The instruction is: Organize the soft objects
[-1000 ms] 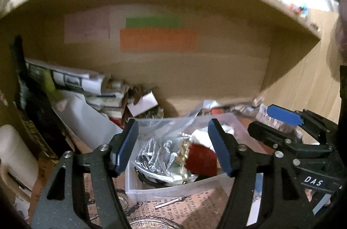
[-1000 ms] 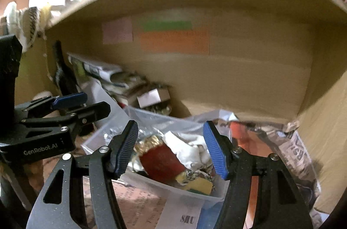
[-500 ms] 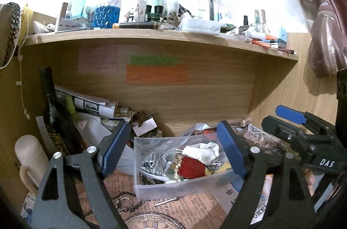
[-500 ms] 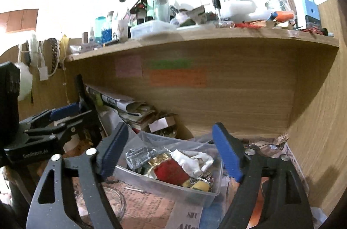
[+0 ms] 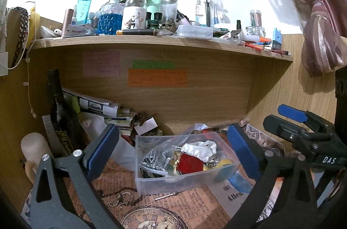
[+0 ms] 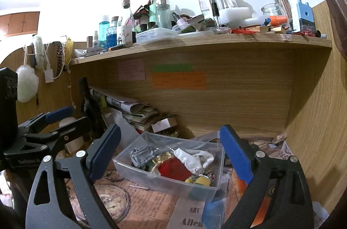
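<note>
A clear plastic bin (image 5: 173, 180) (image 6: 151, 179) sits on the desk under a wooden shelf. It holds a red pouch (image 5: 190, 164) (image 6: 173, 169), a white cloth (image 5: 200, 147) (image 6: 193, 156), a silvery bag (image 5: 156, 160) and small yellow items (image 6: 200, 181). My left gripper (image 5: 173, 153) is open and empty, held back in front of the bin; it also shows in the right wrist view (image 6: 58, 120). My right gripper (image 6: 171, 155) is open and empty, also facing the bin, and shows at the right of the left wrist view (image 5: 290, 118).
A dark wine bottle (image 5: 60, 112) and a stack of papers and magazines (image 5: 97, 107) stand at the left under the shelf. The upper shelf (image 5: 151, 42) is crowded with bottles and jars. Printed paper (image 5: 151, 207) covers the desk. A curtain (image 5: 321, 34) hangs at right.
Both grippers have pulled back and tilted up from the bin. The bin now looks smaller and the cluttered top shelf has come into view. Both stay open.
</note>
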Tool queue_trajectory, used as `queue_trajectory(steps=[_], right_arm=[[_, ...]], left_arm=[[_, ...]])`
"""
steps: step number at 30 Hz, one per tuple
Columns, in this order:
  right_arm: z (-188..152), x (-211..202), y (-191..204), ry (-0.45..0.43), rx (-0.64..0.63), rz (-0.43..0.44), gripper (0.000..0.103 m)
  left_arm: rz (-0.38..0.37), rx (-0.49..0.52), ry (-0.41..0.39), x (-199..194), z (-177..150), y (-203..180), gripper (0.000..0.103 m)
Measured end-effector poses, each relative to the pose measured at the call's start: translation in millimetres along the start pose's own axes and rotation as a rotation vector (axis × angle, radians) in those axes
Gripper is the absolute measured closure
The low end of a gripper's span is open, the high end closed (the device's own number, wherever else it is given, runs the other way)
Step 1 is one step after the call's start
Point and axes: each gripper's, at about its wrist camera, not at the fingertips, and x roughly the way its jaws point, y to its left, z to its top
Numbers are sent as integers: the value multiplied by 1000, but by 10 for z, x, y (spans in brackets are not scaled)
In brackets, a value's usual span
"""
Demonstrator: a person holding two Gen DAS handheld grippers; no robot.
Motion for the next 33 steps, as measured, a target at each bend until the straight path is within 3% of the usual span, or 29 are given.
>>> queue_trajectory(steps=[33], right_arm=[[-22, -21, 37, -7, 1, -7, 2]], left_arm=[[6, -1, 6, 3, -29, -22, 0]])
